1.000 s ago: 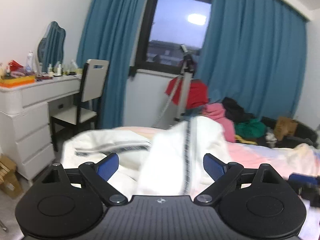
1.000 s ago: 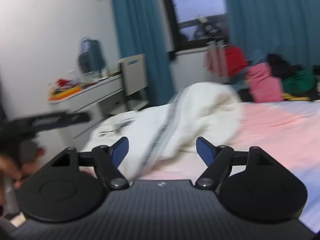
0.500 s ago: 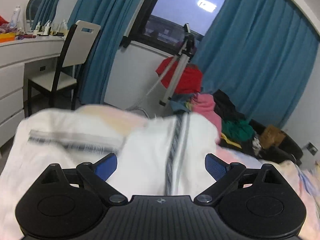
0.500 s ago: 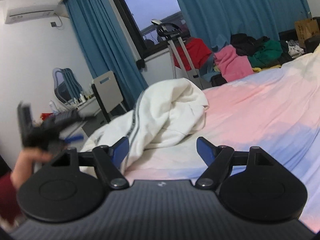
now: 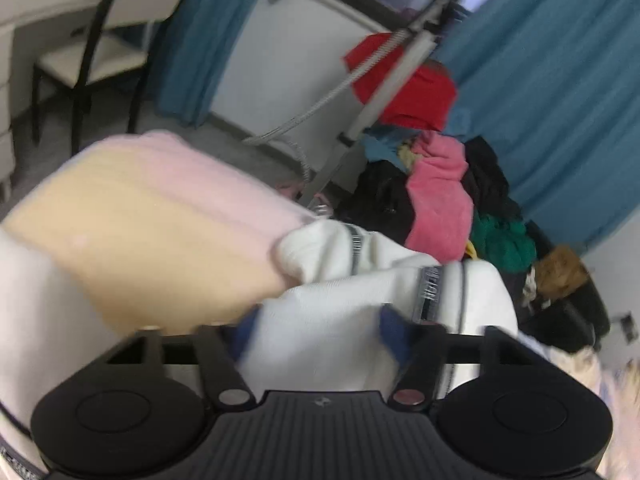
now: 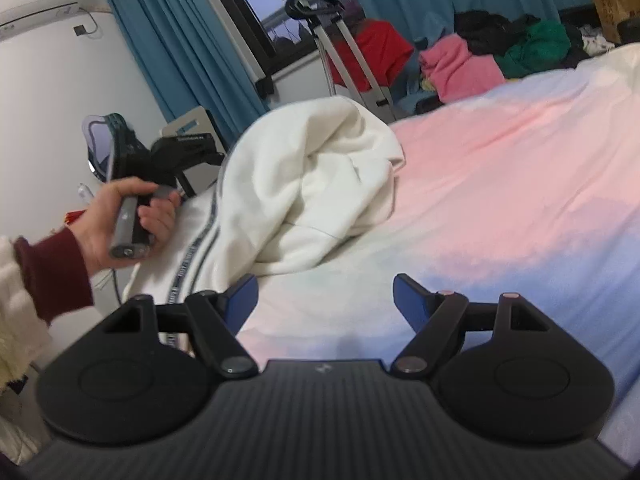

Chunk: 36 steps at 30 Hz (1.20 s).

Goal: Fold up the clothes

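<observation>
Both tools agape — left tool [image 5: 316,332] straddling white garment [image 5: 360,292]; right tool [image 6: 324,300] empty, garment ahead-left.

We find almost nothing legible. The crumpled white fabric garment [image 6: 304,184] on the pink-and-blue bed sheet [image 6: 520,184] carries a grey woven side stripe [image 6: 188,264] printed with small dark letters, but we cannot make them out in the right wrist view; in the left wrist view the same stripe [image 5: 430,292] is blurred and its marks stay unreadable. We see a small pale logo mark [image 6: 321,369] on the ribbed black body below the right tongs, and a like one [image 5: 320,401] in the left wrist view, neither forming letters. The brown cardboard box [image 6: 612,4] bears dark print too small for us to read.
</observation>
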Motion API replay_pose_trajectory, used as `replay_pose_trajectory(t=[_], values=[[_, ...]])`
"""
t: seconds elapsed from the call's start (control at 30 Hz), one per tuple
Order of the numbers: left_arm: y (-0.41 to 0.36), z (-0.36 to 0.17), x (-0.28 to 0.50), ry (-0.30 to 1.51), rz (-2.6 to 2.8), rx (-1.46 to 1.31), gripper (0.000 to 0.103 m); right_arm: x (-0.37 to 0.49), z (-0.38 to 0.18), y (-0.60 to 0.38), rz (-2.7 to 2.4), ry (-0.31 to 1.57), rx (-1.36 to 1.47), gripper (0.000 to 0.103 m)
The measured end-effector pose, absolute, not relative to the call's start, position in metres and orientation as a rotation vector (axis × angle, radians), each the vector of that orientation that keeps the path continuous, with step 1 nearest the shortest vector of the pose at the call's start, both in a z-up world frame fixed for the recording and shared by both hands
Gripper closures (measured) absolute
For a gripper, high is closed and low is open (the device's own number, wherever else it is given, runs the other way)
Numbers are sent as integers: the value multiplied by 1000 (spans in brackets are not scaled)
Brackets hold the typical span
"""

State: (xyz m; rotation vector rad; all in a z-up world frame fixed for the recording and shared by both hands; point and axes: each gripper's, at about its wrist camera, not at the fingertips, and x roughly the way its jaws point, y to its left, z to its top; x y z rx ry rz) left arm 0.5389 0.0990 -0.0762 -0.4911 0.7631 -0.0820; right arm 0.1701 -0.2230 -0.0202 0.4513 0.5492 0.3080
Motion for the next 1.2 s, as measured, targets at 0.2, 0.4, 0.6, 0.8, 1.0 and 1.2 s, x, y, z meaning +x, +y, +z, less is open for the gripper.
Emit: replay_pose_trajectory(t=[0.2, 0.4, 0.6, 0.8, 1.0, 1.2], values=[[43, -28, 474, 604, -152, -216, 100, 175, -26, -230, 295, 561, 511, 26], [-21, 4, 333, 445, -295, -45, 100, 144, -1, -235, 268, 469, 473, 26], [-58, -49, 223, 468, -347, -59, 100, 104, 22, -238, 251, 400, 418, 29], [-55, -106, 168, 513, -314, -127, 100, 74, 26, -238, 260, 414, 369, 43], [-31, -119, 166, 555, -337, -240, 99, 97, 42, -223, 313, 519, 331, 54], [-16, -129, 179, 572, -361, -288, 99, 189, 87, -163, 393, 564, 149, 52]])
